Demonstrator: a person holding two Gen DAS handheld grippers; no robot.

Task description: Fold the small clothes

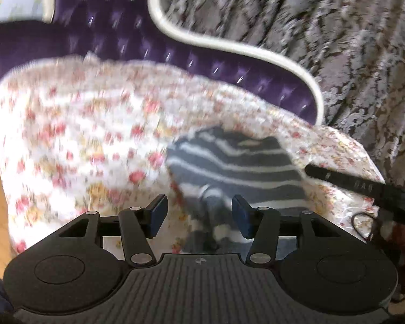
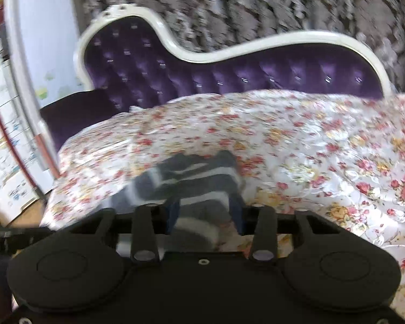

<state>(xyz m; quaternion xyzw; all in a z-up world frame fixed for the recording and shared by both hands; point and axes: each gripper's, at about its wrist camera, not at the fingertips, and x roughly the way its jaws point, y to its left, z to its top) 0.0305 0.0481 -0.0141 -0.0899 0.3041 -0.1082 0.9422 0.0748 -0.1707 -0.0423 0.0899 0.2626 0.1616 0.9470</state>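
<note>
- A small knitted garment [image 1: 237, 167], dark grey with thin white stripes, lies bunched on the floral cover [image 1: 75, 135]. It sits toward the cover's right edge in the left wrist view and nearer its left edge in the right wrist view [image 2: 191, 181]. Its weave looks soft and fuzzy, and its outline is roughly a folded rectangle with one end trailing toward the cameras.
- The left gripper [image 1: 199, 217] has two black linkage arms tipped with blue pads. The pads stand apart with the trailing end of the garment between them, and neither pad presses on the cloth.
- The right gripper [image 2: 206, 214] has the same black arms and blue pads. A striped fold fills the gap between the pads. Motion blur hides whether they pinch it, so I cannot tell whether this one grips.
- The cover is glossy, smooth cloth printed with small red and yellow flowers on white [image 2: 324, 148]. It drapes in soft folds over a sofa.
- The sofa back [image 2: 229, 78] is deep purple button-tufted velvet inside a curving cream frame.
- Behind it hangs a curtain [image 1: 324, 40] of grey and brown damask pattern.
- A black bar [image 1: 364, 186], straight and matte, crosses the cover's right corner in the left wrist view.
</note>
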